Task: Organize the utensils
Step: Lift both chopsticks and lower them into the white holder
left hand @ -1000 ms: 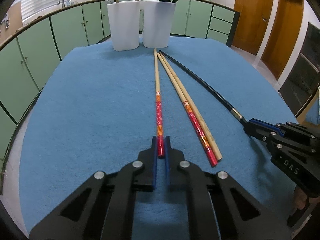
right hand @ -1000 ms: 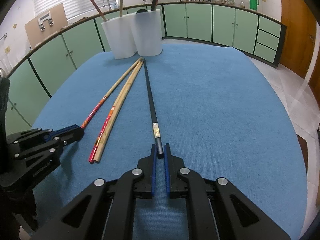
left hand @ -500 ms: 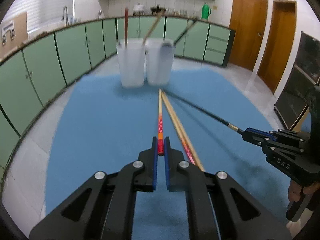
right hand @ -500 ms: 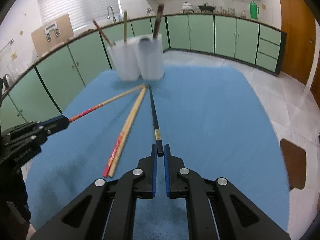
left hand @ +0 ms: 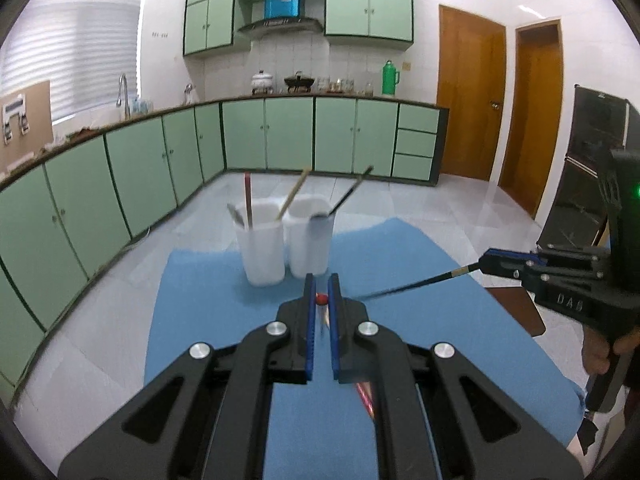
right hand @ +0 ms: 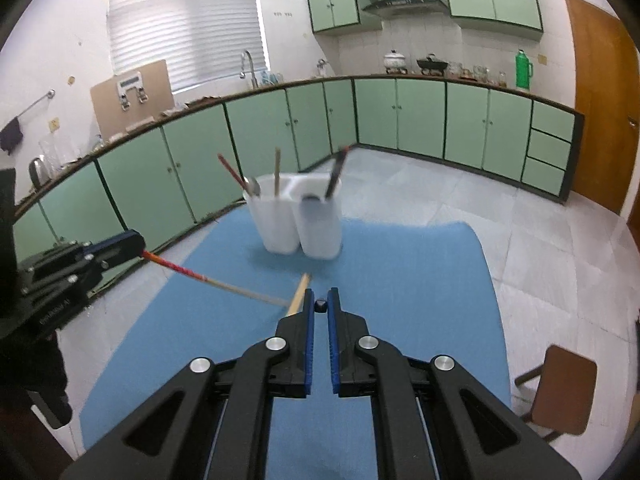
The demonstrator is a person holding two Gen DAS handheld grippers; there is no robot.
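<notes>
Left hand-held gripper (left hand: pixel 322 300) clamped narrow on red-ended chopstick (left hand: pixel 321 299), butt end showing between the blue pads, held in the air above the blue mat (left hand: pixel 208 292), short of the two white holders (left hand: pixel 262 252). Same chopstick seen from right wrist view (right hand: pixel 188 273): red patterned end in the left hand-held gripper (right hand: pixel 136 246), bamboo tip slanting down toward the mat in front of the holders, blurred.

Right hand-held gripper (right hand: pixel 320 306) pinched narrow on black chopstick (right hand: pixel 320 305), only the dark butt end visible there. From left wrist view, black chopstick (left hand: pixel 404 288) stuck out of the right hand-held gripper (left hand: pixel 486 260), gold band near the grip, shaft sloping down-left toward the mat just in front of the holders, tip blurred.

Loose chopsticks on the mat nearer than the holders: bamboo one (right hand: pixel 299 294) just left of the right gripper's fingers, red one (left hand: pixel 365 394) partly hidden under the left gripper.

Holders touching side by side at the far end of the mat. Left holder (right hand: pixel 274 220) held a red chopstick, a bamboo chopstick and a spoon; right holder (right hand: pixel 320 226) held a dark chopstick and something dark, too blurred to tell.

Behind the holders: green cabinets (left hand: pixel 288 136) along the wall. Right of the holders: wooden chair (right hand: pixel 568 392) beside the mat edge
</notes>
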